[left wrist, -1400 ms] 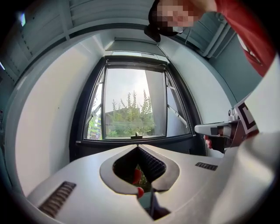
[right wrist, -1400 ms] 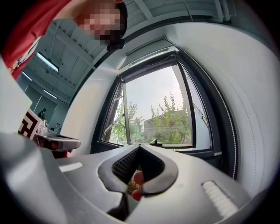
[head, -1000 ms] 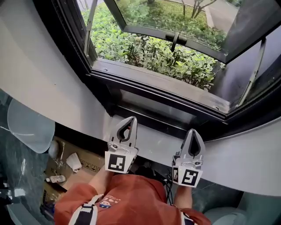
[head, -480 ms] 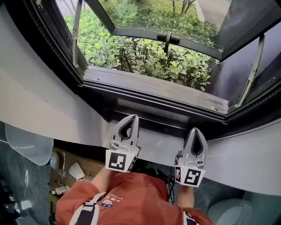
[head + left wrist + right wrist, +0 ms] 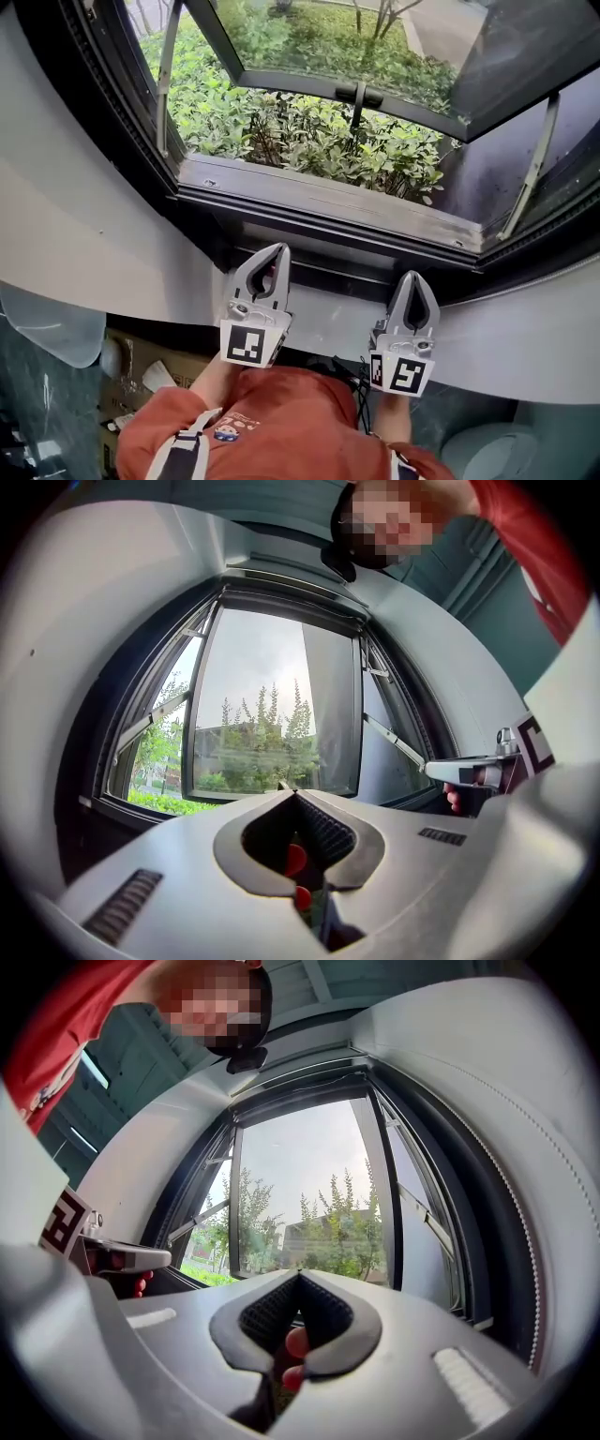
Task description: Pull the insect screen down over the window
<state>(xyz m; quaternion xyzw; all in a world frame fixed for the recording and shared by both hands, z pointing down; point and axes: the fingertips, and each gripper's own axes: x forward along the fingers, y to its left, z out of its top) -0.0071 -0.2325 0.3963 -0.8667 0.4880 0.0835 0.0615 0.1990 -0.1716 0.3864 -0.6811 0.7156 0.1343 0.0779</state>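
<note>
Insect screen: not drawn. No mesh covers the window opening (image 5: 262,714) in either gripper view. A pale rail (image 5: 286,585) runs along the top of the frame. Judge this to be the screen's housing or pull bar, but you cannot confirm it from here.

1. Position. The rail lies above and ahead of both sets of fingertips. Its long axis runs horizontally across the head of the window. Both grippers sit low, just inside the sill (image 5: 328,202), and point slightly upward at the opening.
2. Left gripper (image 5: 278,249): jaws pressed together, nothing between them. It faces the left half of the opening.
3. Right gripper (image 5: 415,277): jaws pressed together, nothing between them. It faces the right half.
4. Reach. Neither gripper is clearly nearer the rail, since they stand side by side. Expect to raise one or both well upward and spread the jaws before taking hold.
5. Obstruction. The glazed sash (image 5: 356,56) is swung outward over the shrubs (image 5: 309,141). It appears to leave the inner face of the frame free.

Container: a cardboard box (image 5: 131,354) stands on the floor below the sill, to your left. It holds a crumpled white item (image 5: 156,375). Its other contents are too small to tell.
</note>
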